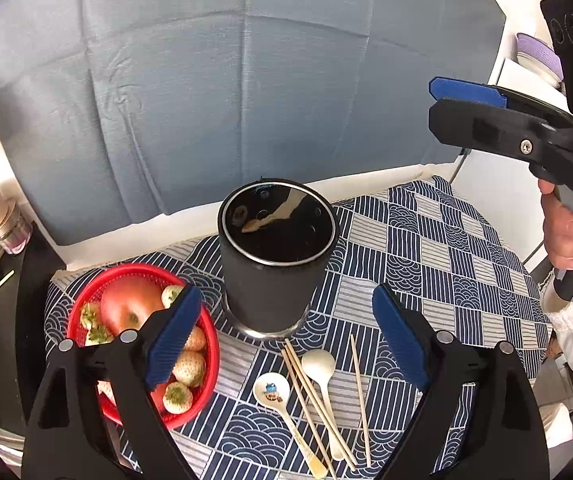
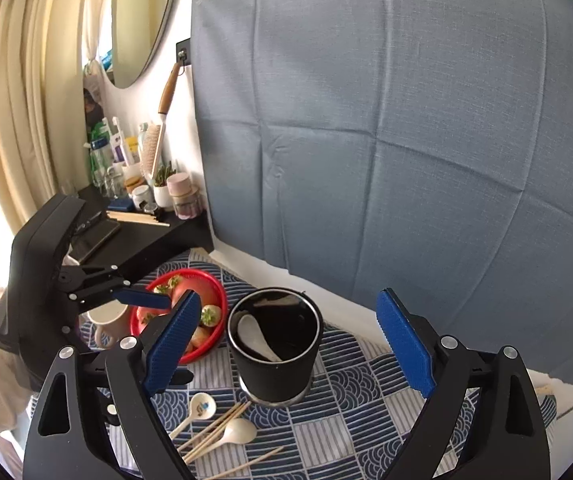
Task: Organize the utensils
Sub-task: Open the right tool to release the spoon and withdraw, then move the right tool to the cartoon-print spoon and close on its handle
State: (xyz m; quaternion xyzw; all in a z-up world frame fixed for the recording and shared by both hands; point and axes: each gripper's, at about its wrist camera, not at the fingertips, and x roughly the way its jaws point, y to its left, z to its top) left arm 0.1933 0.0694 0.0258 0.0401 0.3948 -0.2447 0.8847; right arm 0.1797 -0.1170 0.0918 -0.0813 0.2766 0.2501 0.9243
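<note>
A black cylindrical holder point(image 1: 276, 256) point(image 2: 275, 354) stands on the blue patterned tablecloth; the right wrist view shows a white spoon point(image 2: 255, 338) inside it. In front of it lie a white spoon point(image 1: 320, 368) point(image 2: 235, 434), a cartoon-printed spoon point(image 1: 272, 394) point(image 2: 201, 407) and several wooden chopsticks point(image 1: 314, 400) point(image 2: 216, 430). My left gripper point(image 1: 286, 340) is open and empty, hovering above the utensils. My right gripper point(image 2: 288, 340) is open and empty, above the holder; it shows at the right of the left wrist view point(image 1: 446, 98).
A red basket point(image 1: 86, 312) point(image 2: 218, 292) of fruit sits left of the holder. A beige mug point(image 2: 104, 322) stands further left. A black shelf point(image 2: 142, 236) with jars lies beyond. A grey-blue cloth backdrop point(image 2: 386, 140) hangs behind the table.
</note>
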